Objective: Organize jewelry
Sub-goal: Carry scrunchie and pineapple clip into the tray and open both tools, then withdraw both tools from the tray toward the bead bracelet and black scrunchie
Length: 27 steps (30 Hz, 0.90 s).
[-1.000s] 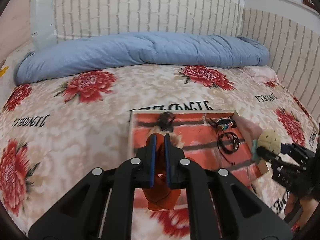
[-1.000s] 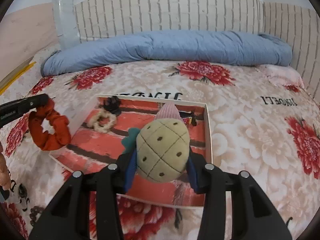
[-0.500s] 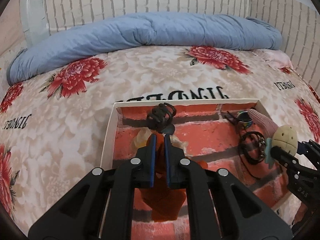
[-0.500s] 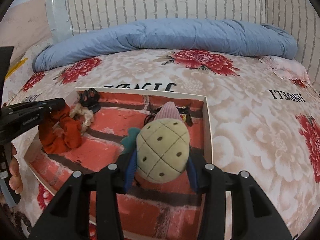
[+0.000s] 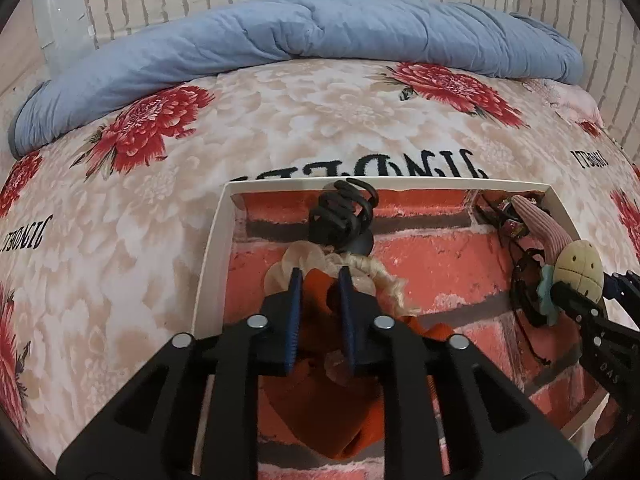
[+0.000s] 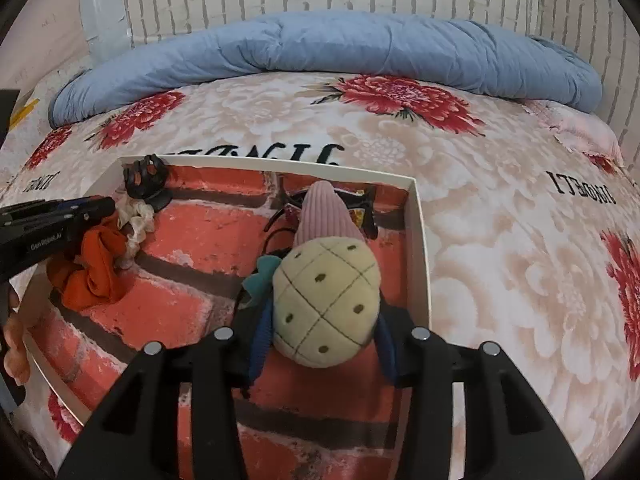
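Note:
A white-rimmed tray with a red brick-print floor lies on the bed. My left gripper hangs over its left part with jaws a little apart around an orange scrunchie, which rests on the tray floor. My right gripper is shut on a yellow plush pineapple clip over the tray's right part. A black claw clip, a cream scrunchie and black hair ties lie in the tray.
A floral bedspread covers the bed. A rolled blue quilt lies along the brick-pattern wall. A pink ribbed piece and coloured clips sit in the tray's far right corner.
Both grippers have moved forward and down over the tray. The left jaws have parted and the orange scrunchie now lies on the tray floor.

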Each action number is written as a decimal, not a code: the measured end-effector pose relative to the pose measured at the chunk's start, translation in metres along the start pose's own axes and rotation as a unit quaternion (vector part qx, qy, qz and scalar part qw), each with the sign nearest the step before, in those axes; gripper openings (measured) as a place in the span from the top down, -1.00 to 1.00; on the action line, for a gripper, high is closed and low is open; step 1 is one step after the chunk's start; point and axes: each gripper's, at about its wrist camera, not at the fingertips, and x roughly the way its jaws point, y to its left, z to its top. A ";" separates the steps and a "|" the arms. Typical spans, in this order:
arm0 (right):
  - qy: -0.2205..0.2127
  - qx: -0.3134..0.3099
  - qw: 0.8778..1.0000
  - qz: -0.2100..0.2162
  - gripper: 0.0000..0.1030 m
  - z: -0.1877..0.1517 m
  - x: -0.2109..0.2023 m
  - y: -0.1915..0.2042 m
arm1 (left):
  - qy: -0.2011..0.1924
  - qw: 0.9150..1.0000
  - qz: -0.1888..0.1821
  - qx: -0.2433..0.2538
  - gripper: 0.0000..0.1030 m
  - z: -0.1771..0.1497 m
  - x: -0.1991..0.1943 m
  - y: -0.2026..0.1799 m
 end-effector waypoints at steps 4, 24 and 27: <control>0.006 0.004 1.000 0.012 -0.01 -0.003 -0.005 -0.001 | -0.005 1.000 0.004 -0.004 0.06 -0.005 -0.013 0.007; -0.047 0.023 0.999 0.005 -0.69 -0.011 -0.125 -0.005 | -0.047 0.999 0.004 -0.005 -0.90 -0.049 -0.161 0.047; -0.053 0.025 0.998 -0.001 -0.75 -0.019 -0.139 -0.004 | -0.050 0.999 0.012 0.003 -0.90 -0.060 -0.176 0.048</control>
